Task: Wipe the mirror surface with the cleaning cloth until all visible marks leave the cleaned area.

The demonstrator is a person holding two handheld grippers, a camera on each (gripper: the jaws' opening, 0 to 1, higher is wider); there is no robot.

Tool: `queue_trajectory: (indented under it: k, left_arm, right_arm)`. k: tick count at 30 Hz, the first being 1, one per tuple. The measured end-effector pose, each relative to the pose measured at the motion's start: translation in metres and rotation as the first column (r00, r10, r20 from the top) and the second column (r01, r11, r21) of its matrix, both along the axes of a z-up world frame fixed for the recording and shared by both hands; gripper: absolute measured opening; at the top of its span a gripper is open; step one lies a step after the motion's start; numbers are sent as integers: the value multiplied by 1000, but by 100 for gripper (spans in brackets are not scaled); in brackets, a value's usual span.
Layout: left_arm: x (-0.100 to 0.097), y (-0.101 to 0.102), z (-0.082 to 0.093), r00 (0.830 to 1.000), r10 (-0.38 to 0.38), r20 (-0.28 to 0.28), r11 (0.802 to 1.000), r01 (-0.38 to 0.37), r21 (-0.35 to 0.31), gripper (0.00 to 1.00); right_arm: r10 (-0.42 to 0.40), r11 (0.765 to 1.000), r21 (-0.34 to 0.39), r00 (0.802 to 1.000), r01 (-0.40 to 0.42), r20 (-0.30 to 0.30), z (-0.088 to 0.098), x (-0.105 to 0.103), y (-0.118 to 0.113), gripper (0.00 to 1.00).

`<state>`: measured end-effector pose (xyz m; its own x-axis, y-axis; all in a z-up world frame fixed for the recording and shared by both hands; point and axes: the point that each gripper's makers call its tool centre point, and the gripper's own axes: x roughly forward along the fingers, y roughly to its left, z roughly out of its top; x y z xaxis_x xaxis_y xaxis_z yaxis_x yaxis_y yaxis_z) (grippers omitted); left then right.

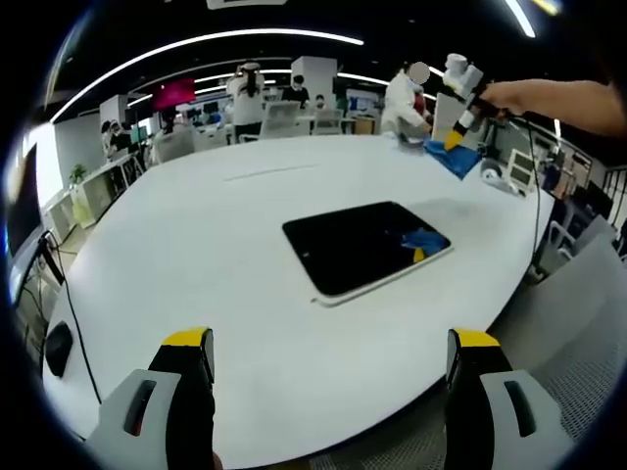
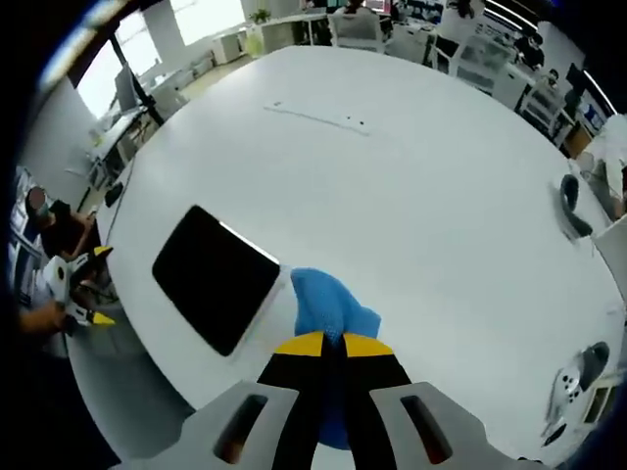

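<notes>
The mirror (image 1: 367, 245) is a dark rectangular panel with a pale rim, lying flat on the white table (image 1: 225, 245). My left gripper (image 1: 330, 343) stands open near the table's edge, short of the mirror, nothing between its jaws. Beyond the mirror my right gripper (image 1: 458, 132) hangs above the table, shut on the blue cleaning cloth (image 1: 453, 157); a blue reflection shows in the mirror's near corner. In the right gripper view the right gripper (image 2: 333, 343) pinches the cloth (image 2: 328, 304), which hangs just right of the mirror (image 2: 216, 276). The left gripper (image 2: 83, 289) shows at the far left.
The table (image 2: 411, 166) is large, round and white. A dark mouse-like object (image 2: 573, 201) and a white device (image 2: 573, 382) lie near its right edge. A black object (image 1: 59, 348) and a cable sit off the left edge. People and chairs stand beyond the far side.
</notes>
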<state>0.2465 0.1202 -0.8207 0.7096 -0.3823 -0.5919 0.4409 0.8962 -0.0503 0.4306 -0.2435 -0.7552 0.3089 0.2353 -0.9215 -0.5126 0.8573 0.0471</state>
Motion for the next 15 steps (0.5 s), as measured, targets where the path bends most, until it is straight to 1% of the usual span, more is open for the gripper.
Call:
queue_trajectory:
  k: [5, 8, 11, 12, 14, 15]
  left_arm:
    - [-1, 0, 0, 1000, 3, -2, 1000, -3, 0, 99]
    - [-1, 0, 0, 1000, 3, 1, 1000, -3, -3, 99]
    - [-2, 0, 0, 1000, 4, 0, 1000, -4, -5, 99]
    - [-2, 0, -1, 1000, 3, -1, 1000, -3, -3, 99]
    - [-2, 0, -1, 1000, 0, -2, 1000, 0, -2, 99]
    - [-3, 0, -1, 1000, -1, -2, 1000, 1, -1, 99]
  right_arm:
    - [-29, 999, 14, 1000, 29, 3, -2, 0, -7, 0]
    - [-43, 999, 23, 999, 43, -4, -8, -1, -8, 0]
    - [-50, 998, 26, 999, 50, -14, -21, -1, -9, 0]
    - [-57, 998, 32, 998, 58, -22, -30, -2, -8, 0]
    - [-69, 997, 39, 997, 71, -33, -41, -1, -6, 0]
    - [-76, 996, 43, 996, 78, -39, -51, 0, -5, 0]
